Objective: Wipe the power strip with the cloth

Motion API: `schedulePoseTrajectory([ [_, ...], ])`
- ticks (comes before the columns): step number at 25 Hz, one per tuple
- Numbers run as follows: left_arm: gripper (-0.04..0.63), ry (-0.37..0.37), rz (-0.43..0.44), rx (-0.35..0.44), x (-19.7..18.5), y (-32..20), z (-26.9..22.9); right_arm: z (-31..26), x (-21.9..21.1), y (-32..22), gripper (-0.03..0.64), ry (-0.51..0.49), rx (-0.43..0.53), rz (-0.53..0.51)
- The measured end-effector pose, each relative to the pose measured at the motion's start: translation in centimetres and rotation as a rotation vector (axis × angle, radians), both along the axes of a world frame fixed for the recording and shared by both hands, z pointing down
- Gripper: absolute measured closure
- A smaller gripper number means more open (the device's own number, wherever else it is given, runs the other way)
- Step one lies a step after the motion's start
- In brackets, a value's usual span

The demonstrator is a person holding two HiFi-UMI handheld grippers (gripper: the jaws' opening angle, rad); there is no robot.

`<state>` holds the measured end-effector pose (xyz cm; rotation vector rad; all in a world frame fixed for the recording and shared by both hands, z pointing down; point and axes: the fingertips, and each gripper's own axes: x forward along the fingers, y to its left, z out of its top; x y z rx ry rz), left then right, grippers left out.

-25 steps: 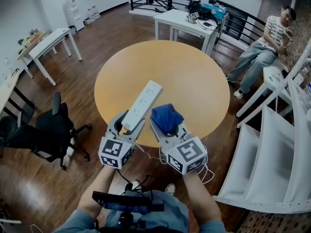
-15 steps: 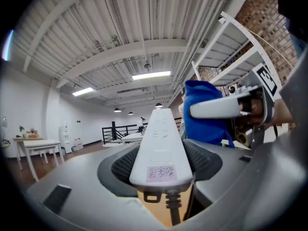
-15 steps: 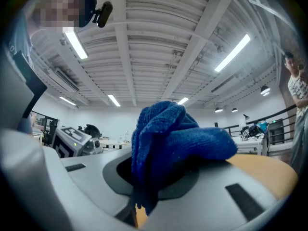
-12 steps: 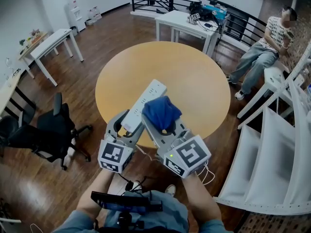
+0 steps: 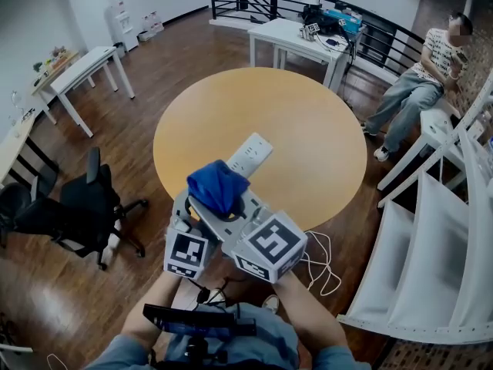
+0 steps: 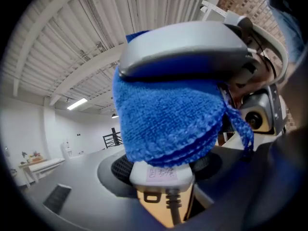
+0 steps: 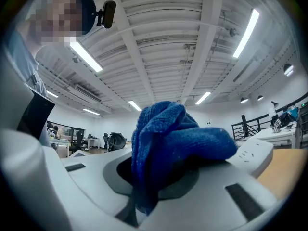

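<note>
Head view: a person stands at a round wooden table (image 5: 308, 129) and holds both tools above its near edge. The left tongs (image 5: 194, 204) are clamped on the near end of a white power strip (image 5: 251, 153), which slants up and away over the table. The right tongs (image 5: 216, 197) cross over the left ones and are clamped on a bunched blue cloth (image 5: 218, 186). The cloth lies on the strip's top face, and it hides the strip's near half and the left tongs' tips from above.

In the left gripper view the strip's cord end (image 6: 161, 173) sits between the jaws, with the cloth (image 6: 168, 119) directly on top of it. The cloth and a grey jaw of the right tongs (image 6: 187, 47) block most of the room behind. In the right gripper view the cloth (image 7: 168, 138) fills the gap between the jaws, and the strip (image 7: 250, 160) shows just past it on the right.

Around the table:
- a black office chair (image 5: 85, 206) on the left
- white tables (image 5: 289, 33) further back
- a seated person (image 5: 424, 75) at far right
- a white rack (image 5: 431, 230) near that person
- a loose white cable (image 5: 320, 257) hanging by the right hand
</note>
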<state>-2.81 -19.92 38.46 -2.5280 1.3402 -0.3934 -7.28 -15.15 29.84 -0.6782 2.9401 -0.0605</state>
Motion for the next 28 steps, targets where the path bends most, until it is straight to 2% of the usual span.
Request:
schedulePoseTrajectory([
  [3,0.305,0.005,0.002,-0.003,-0.1,0.4,0.0,-0.1,0.2,-0.2,0.56,0.003,0.004,0.004],
  [8,0.305,0.028,0.0,-0.014,-0.3,1.0,-0.5,-1.1,2.9,-2.4,0.56,-0.006,0.033,0.087],
  [18,0.305,0.004,0.043,0.018,0.5,2.3,-1.2,-4.1,7.8,-5.3,0.56,-0.012,0.09,0.198],
  [28,0.307,0.004,0.048,0.031,0.2,2.9,-1.6,-6.6,11.8,-7.5,0.56,-0.028,0.139,0.318],
])
